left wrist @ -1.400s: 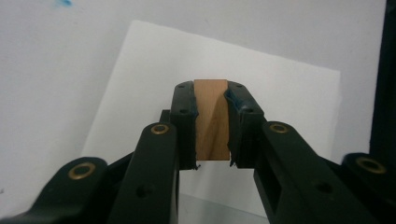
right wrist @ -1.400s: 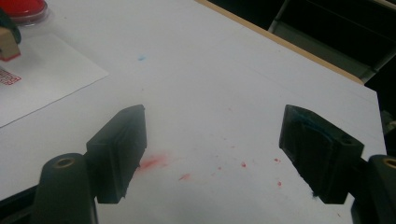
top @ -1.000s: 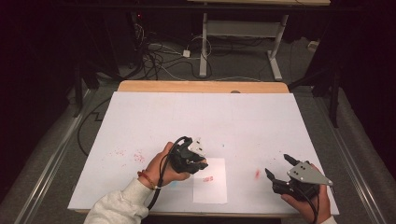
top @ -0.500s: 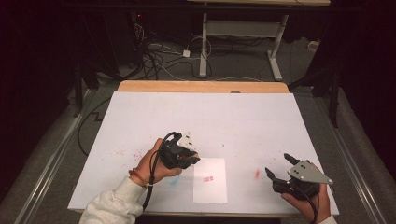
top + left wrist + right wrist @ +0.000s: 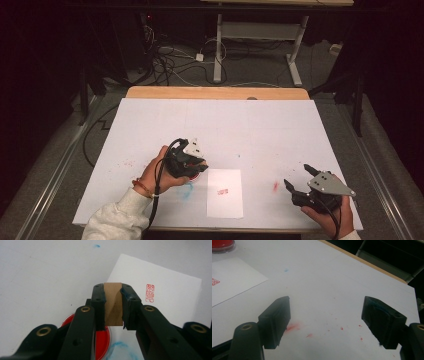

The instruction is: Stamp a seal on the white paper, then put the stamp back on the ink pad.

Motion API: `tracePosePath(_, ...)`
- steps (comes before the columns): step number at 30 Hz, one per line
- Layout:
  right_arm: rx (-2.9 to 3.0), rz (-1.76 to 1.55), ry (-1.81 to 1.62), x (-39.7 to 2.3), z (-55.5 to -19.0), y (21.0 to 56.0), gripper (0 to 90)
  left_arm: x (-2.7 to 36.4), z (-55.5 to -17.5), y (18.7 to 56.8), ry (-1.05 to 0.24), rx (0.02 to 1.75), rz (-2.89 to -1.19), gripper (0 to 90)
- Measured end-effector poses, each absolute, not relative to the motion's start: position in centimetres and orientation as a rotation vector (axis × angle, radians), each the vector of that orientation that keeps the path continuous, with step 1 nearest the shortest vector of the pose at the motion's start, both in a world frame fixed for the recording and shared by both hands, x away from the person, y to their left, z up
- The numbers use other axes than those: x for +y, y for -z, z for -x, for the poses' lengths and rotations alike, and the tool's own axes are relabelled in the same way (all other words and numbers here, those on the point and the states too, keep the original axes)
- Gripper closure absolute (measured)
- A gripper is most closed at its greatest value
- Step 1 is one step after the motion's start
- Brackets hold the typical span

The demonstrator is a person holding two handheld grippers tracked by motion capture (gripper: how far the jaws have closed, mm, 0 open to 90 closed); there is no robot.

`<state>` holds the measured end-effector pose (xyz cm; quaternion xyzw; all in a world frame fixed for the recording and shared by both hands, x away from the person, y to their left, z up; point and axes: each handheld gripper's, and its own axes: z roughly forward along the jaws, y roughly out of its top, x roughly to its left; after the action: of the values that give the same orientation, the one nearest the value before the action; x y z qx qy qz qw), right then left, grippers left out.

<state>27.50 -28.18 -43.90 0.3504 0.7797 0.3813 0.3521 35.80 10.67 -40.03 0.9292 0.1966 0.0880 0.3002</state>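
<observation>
Holding that wooden stamp [image 5: 113, 303] over the red ink pad [image 5: 101, 338] looks like the step you're on, so here's how I'd play it. Your left gripper [image 5: 112, 291] has its fingers [image 5: 98, 302] pinching the stamp on its two side faces, and the grip looks square, so don't re-clamp. My guess is you're re-inking: come straight down onto the pad, keep the stamp face flat to it, press once and lift off clean. No rocking, or one edge of the print will probably come out blotchy.

The stamp's long axis runs along the fingers, away from the camera on your left gripper, with its far end poking just past the fingertips. In the high view the left gripper [image 5: 189, 162] sits just left of the sheet of paper [image 5: 225, 192], tipped down toward the counter [image 5: 260, 130], so the stamp points down and a bit toward the paper. I can't see the printing face itself, so check it's level before you touch down.

The paper already carries one red seal mark [image 5: 150, 293], so aim well away from it when you go back.

Your right gripper [image 5: 325, 322] rests near the front right corner of the counter, fingers spread with nothing between them. You could use it to pin the paper, since the sheet looks loose and may lift with the stamp.
</observation>
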Motion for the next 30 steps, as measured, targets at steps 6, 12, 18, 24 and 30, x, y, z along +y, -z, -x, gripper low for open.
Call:
tracePosePath(6, 2.024, -0.904, -0.994, -28.0, -27.6, 43.9, 23.3, 11.7, -35.9, 39.9, -0.252, 0.558, -2.451, 73.8)
tracePosePath(12, 2.023, -0.909, -1.006, -28.1, -27.6, 43.8, 23.3, 12.3, -36.1, 39.8, -0.279, 0.586, -2.45, 73.7)
tracePosePath(18, 2.02, -0.907, -1.008, -28.2, -27.6, 43.8, 23.3, 12.7, -36.5, 40.0, -0.278, 0.619, -2.436, 73.8)
tracePosePath(24, 2.026, -0.903, -1.01, -28.0, -27.6, 43.8, 23.3, 13.3, -37.2, 40.7, -0.27, 0.662, -2.455, 73.7)
tracePosePath(30, 2.03, -0.898, -1.002, -28.2, -27.4, 43.9, 23.3, 13.3, -37.9, 41.2, -0.247, 0.689, -2.47, 73.7)
